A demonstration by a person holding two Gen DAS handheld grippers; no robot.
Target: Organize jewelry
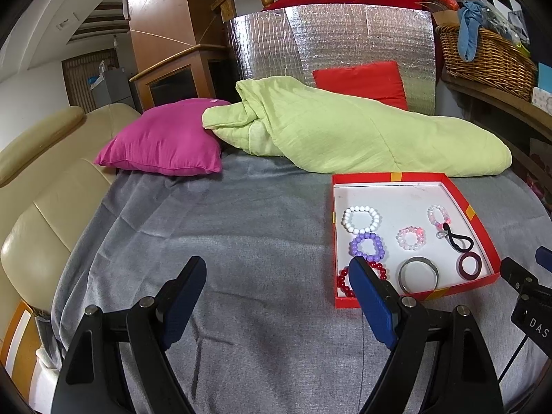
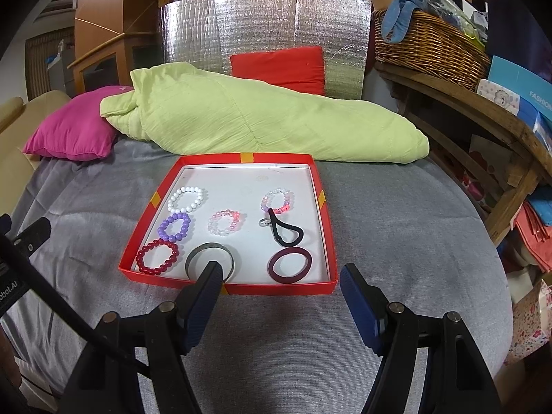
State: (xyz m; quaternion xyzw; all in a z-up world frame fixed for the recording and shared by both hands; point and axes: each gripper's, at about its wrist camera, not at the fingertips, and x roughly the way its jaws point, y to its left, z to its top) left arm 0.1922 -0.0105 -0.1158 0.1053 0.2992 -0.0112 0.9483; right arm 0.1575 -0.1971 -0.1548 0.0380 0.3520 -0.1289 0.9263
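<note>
A red tray [image 2: 326, 238] [image 1: 481, 227] with a white floor lies on the grey blanket [image 2: 396, 241]. In it lie a white bead bracelet [image 2: 186, 199], a purple one [image 2: 174, 227], a dark red one [image 2: 157, 256], two pink-white ones [image 2: 224, 222] [image 2: 278, 200], a metal bangle [image 2: 209, 261], a maroon ring [image 2: 290, 264] and a black loop with a key ring [image 2: 285, 230]. My right gripper [image 2: 281, 276] is open and empty at the tray's near edge. My left gripper [image 1: 277, 269] is open and empty over the blanket, left of the tray.
A green quilt [image 2: 258, 120], a pink cushion [image 2: 72, 134] and a red cushion [image 2: 279, 69] lie behind the tray against a silver foil board [image 2: 262, 27]. A wicker basket [image 2: 427, 48] sits on a wooden shelf at right. A beige sofa [image 1: 41, 186] is at left.
</note>
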